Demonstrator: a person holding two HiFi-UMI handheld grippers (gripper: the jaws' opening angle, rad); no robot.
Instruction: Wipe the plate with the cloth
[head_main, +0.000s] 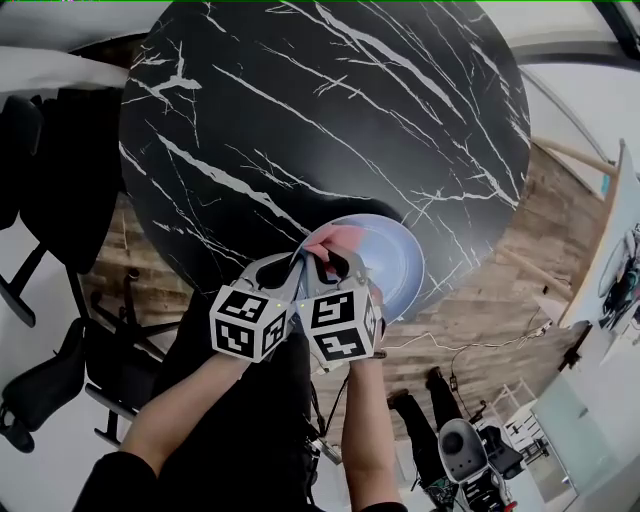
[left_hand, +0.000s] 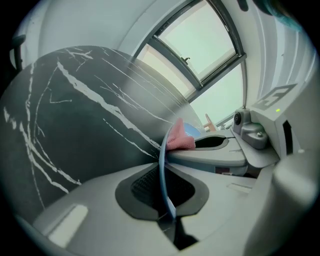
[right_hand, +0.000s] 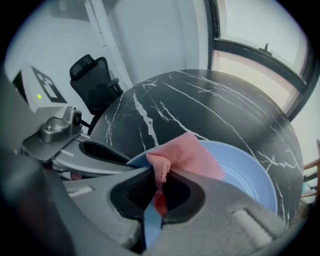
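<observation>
At the near edge of the black marble tabletop (head_main: 300, 120), you hold a pale blue plate (head_main: 395, 262) with both tools, their marker cubes side by side just above your forearms. Your left gripper (head_main: 283, 270) is clamped on the plate's rim: its own view shows the thin blue edge running straight through the gap between the dark pads, which are closed tight against it. Your right gripper (head_main: 340, 265), just beside the left, is closed on a pink cloth (head_main: 328, 240). A bunched fold of the cloth is pinched between its pads, and the rest spreads out over the plate's near-left portion. A blue strip sits in the same gap under the cloth, apparently the plate's rim, though the wide-angle view leaves that uncertain. The cloth lies on the plate's inner surface beside the spot where the left gripper bites the rim. Black office chairs (head_main: 40, 150) stand on the wooden floor (head_main: 520, 270) to the left of the tabletop.
</observation>
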